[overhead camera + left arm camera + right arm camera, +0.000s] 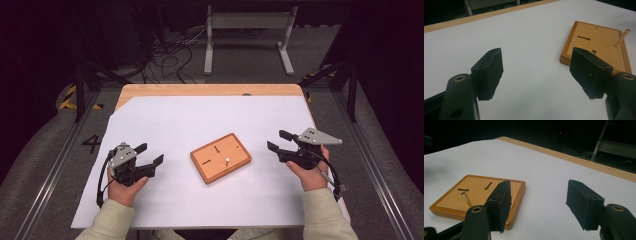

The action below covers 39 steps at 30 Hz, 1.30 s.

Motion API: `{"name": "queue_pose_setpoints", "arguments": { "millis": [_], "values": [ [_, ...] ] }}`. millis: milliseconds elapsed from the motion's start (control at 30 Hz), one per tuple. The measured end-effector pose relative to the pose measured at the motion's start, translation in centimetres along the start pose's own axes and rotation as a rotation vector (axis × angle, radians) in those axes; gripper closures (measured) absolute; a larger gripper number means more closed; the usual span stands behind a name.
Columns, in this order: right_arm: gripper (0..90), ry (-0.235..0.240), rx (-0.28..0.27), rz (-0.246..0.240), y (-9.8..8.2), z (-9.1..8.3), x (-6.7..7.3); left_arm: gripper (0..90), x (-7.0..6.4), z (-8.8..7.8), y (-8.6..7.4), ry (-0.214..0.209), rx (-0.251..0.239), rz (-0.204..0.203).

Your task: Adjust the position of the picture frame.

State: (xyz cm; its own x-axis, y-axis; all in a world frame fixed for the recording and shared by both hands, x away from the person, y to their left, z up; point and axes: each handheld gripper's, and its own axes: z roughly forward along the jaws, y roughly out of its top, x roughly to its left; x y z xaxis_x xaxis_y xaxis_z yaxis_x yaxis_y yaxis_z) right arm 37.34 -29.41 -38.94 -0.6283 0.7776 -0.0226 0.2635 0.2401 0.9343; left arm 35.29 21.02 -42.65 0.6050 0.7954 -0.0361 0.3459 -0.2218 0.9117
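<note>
Left gripper (151, 154) and right gripper (280, 140) held low, jaws wide, empty, flanking one wooden board (220, 157); one peg (227, 161) upright.

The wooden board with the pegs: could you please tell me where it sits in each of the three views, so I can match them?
High view: the board lies at the table's centre, between the two hand-held grippers.
Left gripper view: upper right, partly behind the right-side jaw.
Right gripper view: lower left, partly behind the left-side jaw.
Shared landmark: the single upright peg on the board.
</note>
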Motion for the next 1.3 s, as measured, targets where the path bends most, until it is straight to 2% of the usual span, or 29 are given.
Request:
{"name": "queue_pose_setpoints", "arguments": {
  "millis": [667, 833, 1067, 1167, 1200, 1300],
  "values": [
    [41.2, 0.001, 0.006, -0.006, 0.0, 0.0, 0.1, 27.9, -0.3, 0.1, 0.2, 0.002, 0.004, 0.007],
    [48.2, 0.014, 0.022, -0.004, 0.0, 0.1, 0.2, 31.2, -0.6, 0.2, 0.4, -0.004, 0.008, 0.021],
    [57.8, 0.048, 0.081, -0.021, 0.7, 1.0, 0.8, 32.1, -0.9, 0.4, 0.6, -0.012, 0.011, 0.026],
    [67.9, 0.055, 0.13, -0.048, 1.5, 2.0, 1.0, 32.6, -0.8, 0.5, 0.6, -0.018, 0.014, 0.026],
    [67.9, 0.055, 0.13, -0.048, 1.5, 2.0, 1.0, 32.7, -0.8, 0.5, 0.6, -0.018, 0.014, 0.026],
    [82.1, 0.077, 0.188, -0.068, 2.6, 3.1, 1.2, 32.8, -0.8, 0.4, 0.6, -0.018, 0.014, 0.024]
  ]
}}
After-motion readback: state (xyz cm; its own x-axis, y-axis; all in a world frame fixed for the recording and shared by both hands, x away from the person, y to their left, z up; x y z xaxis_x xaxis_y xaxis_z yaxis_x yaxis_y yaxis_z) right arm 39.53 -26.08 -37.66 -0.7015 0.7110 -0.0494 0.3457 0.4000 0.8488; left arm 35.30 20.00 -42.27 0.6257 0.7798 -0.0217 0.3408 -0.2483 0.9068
